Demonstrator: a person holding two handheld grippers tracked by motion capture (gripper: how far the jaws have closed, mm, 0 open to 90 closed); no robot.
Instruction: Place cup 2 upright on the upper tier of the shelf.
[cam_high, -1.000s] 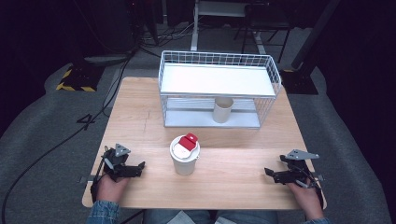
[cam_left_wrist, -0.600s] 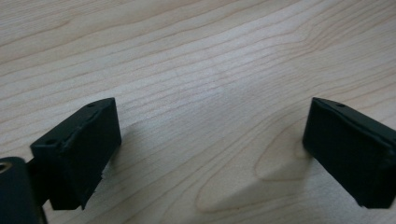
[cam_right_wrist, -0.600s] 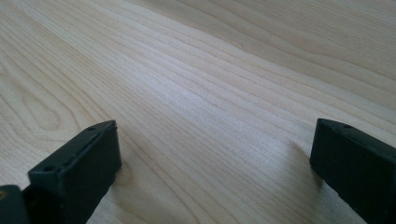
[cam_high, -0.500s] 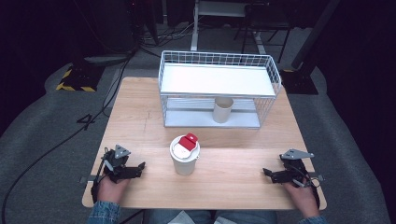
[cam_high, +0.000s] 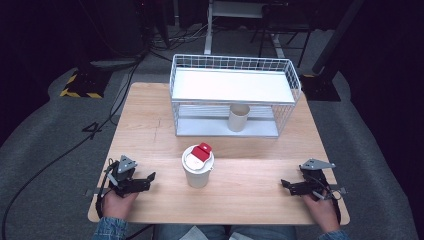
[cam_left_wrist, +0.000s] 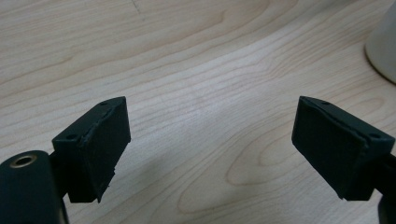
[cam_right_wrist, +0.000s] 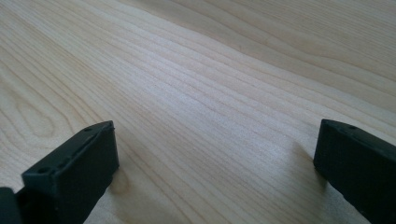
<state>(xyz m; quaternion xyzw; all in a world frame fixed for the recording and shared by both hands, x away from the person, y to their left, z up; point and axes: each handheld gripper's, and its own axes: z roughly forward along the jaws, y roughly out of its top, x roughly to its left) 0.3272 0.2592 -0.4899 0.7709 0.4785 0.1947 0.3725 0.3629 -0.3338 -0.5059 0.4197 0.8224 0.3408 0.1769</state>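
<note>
A white paper cup (cam_high: 198, 172) stands in the middle of the wooden table (cam_high: 240, 150), with a white lid and a red piece (cam_high: 201, 151) lying on top. My left gripper (cam_high: 148, 180) rests at the front left, open, pointing right toward the cup; the cup's base (cam_left_wrist: 383, 46) shows at the upper right of the left gripper view. My right gripper (cam_high: 286, 186) rests at the front right, open, pointing left. Nothing but bare wood lies between either pair of jaws. A second, tan cup (cam_high: 238, 117) stands on the lower level of the wire rack (cam_high: 235, 95).
The white wire rack with a flat white upper shelf takes up the back half of the table. Cables (cam_high: 55, 155) run over the grey floor at the left. The table's front edge is just under both hands.
The right gripper has shifted slightly to the left along the front of the table. The left gripper and the cups are unchanged.
</note>
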